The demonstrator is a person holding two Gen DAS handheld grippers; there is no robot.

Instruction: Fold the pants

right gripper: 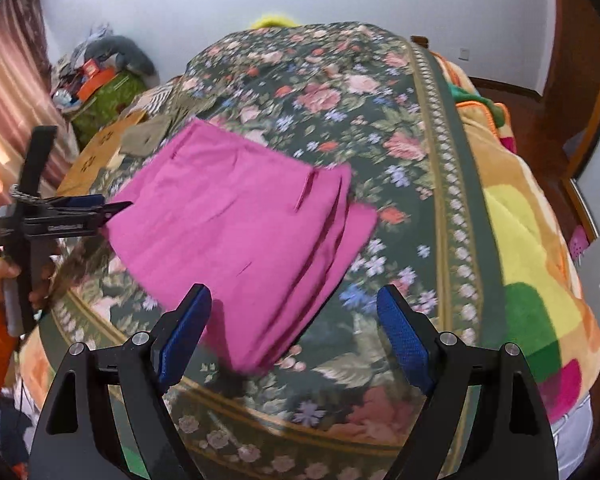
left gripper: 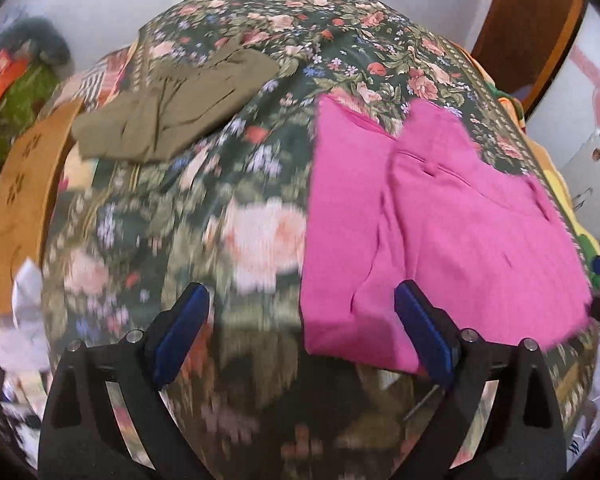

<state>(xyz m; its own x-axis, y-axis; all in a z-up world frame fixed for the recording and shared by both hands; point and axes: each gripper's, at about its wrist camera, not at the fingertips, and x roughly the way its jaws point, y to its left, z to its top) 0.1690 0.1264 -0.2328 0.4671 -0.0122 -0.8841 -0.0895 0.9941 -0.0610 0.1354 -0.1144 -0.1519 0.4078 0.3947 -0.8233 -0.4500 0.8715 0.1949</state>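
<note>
Lying folded on the floral bedspread (right gripper: 380,120) of the bed, the pink pants (right gripper: 236,216) are looking soft, light and floppy, likely sagging unless pinched at a layered edge or corner. Both the left hand-held gripper (left gripper: 302,320) and the right hand-held gripper (right gripper: 294,320) are hovering released, jaws spread, grasping nothing.

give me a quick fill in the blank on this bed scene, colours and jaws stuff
1. The folded pants nearest the grippers are ____ in colour.
2. The other garment, farther up the floral bedspread, is ____ in colour.
3. The jaws of the right gripper stand ____, with nothing between them.
4. The pads on the left gripper are ____ in colour.

Missing words: pink; olive green; open; blue
</note>
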